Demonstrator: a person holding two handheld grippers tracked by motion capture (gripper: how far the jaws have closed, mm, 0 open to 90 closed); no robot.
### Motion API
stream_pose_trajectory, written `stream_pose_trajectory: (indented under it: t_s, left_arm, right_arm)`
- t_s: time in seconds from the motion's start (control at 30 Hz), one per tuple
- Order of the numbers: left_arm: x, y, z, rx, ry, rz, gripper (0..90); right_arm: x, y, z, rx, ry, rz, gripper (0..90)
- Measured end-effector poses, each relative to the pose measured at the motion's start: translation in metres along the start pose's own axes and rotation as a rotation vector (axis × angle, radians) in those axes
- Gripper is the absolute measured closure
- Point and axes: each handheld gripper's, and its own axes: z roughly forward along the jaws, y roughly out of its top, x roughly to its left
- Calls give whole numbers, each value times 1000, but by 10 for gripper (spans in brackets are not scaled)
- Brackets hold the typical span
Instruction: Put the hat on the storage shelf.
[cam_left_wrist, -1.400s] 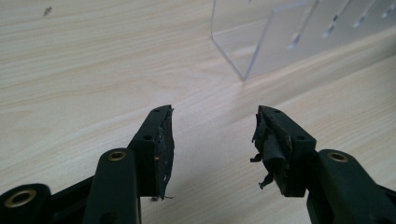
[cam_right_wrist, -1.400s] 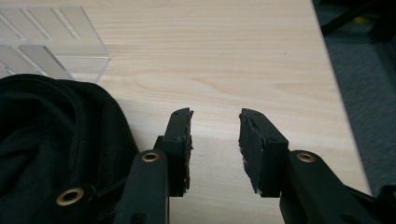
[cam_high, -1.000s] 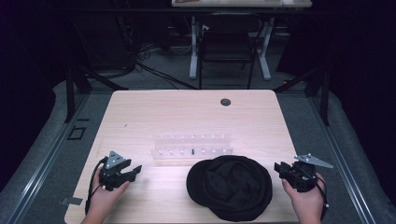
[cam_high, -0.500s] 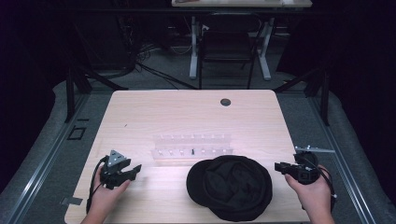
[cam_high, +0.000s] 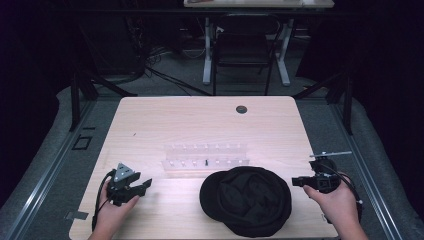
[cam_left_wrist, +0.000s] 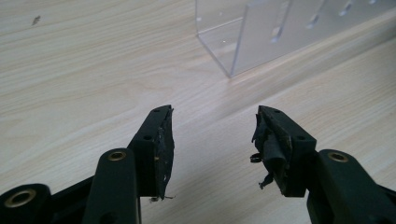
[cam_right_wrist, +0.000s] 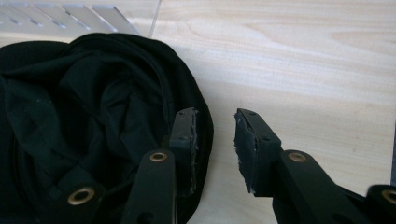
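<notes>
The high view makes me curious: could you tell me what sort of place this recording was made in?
Probably a lab or studio set up for recording handling work: a pale wooden table stands on grey carpet, ringed by dark stands, with a black chair and desk legs behind. On it lie a black cap and a clear plastic rack.

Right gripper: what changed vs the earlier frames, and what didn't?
In the high view the right gripper has lifted slightly off the table's right edge and turned its plate more edge-on. Its jaws have just been opening, with nothing between them; in the right gripper view they stand beside the rim of the black cap. Unchanged: left gripper, open and empty, cap, clear rack and table.
</notes>
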Motion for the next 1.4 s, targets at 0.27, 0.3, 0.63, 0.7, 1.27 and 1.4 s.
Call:
stream_pose_trajectory:
  t_s: [0.27,0.3,0.63,0.7,1.27,1.4]
  left_arm:
    - [-3,0,0,1,2,17,471]
    - [-2,1,0,2,2,17,471]
    - [-4,1,1,5,0,21,471]
    - [-4,1,1,4,-2,22,471]
    - [-4,0,2,10,-4,25,471]
    - [-4,0,2,11,-5,24,471]
  right_arm:
    - [4,3,7,94,12,14,688]
    - [5,3,8,99,18,17,688]
    - [8,5,21,195,9,14,691]
    - [8,6,25,213,9,11,690]
    - [2,13,44,326,42,54,726]
    - [0,13,50,352,49,63,728]
